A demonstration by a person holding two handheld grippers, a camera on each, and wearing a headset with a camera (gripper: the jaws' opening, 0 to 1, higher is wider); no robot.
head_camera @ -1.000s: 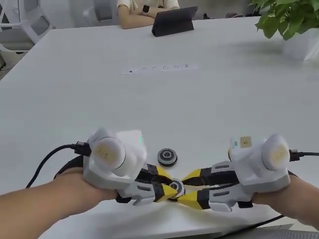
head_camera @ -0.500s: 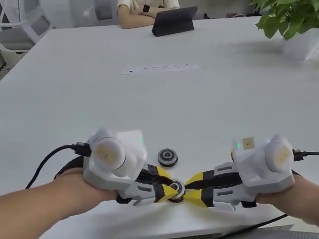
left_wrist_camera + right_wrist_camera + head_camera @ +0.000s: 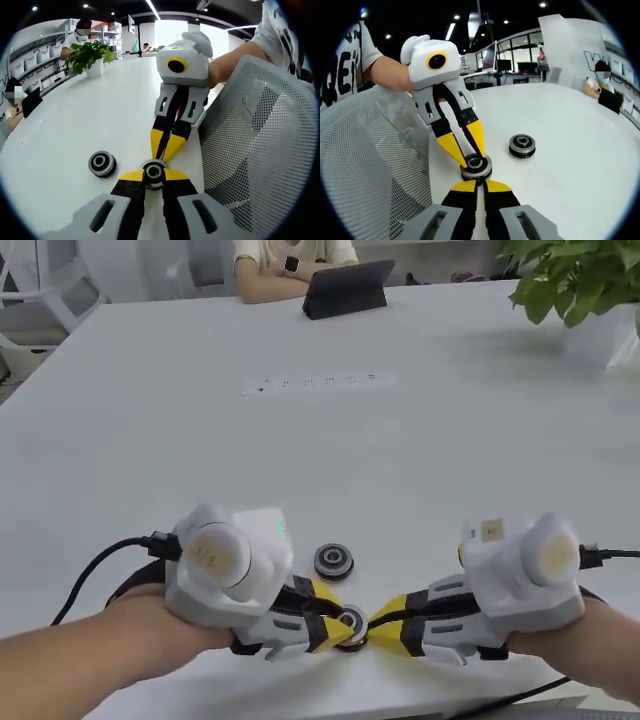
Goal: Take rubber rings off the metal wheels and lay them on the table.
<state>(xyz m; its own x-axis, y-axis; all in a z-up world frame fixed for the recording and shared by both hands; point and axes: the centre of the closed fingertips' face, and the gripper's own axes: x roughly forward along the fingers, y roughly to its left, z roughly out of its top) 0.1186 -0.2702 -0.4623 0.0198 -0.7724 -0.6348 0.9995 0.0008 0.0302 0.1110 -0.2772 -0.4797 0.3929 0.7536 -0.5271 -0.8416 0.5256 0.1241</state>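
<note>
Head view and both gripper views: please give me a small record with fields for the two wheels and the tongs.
free wheel: small round metal wheel, black rubber ring on it, flat on the white table, apart from both tongs
held wheel: same kind, on the table
left tongs: shut on held wheel, one jaw each side
right tongs: shut, tips at its rim

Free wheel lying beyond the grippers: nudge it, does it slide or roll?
Probably slides: the free wheel lies flat on the table, not on edge. Its black rubber ring likely drags on the smooth top. The metal hub suggests it is heavy for its size.
</note>
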